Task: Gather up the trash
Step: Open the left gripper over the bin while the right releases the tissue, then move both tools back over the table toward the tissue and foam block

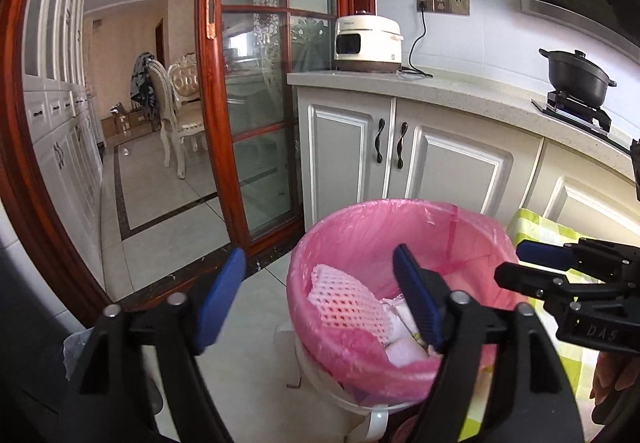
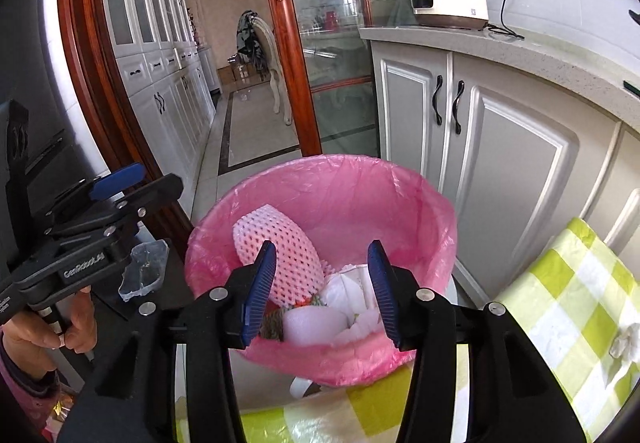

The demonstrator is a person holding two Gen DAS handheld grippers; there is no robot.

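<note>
Both grippers hung over the pink-lined bin at lower centre, left gripper and right gripper fingers spread, empty; foam netting and wrappers already lay inside, probably little left.

Both tongs tilt downward, jaws apart and empty: the left tongs spread wide, the right tongs narrower. A hand grips the left handle.

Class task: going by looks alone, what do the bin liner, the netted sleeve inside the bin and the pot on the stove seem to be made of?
Bin liner: thin pink plastic film, glossy, translucent and creased.
Netted sleeve: probably soft foam mesh, matt pale pink, with regular holes.
Pot: dark and matt, likely cast iron or coated metal; the look leaves it open.
</note>
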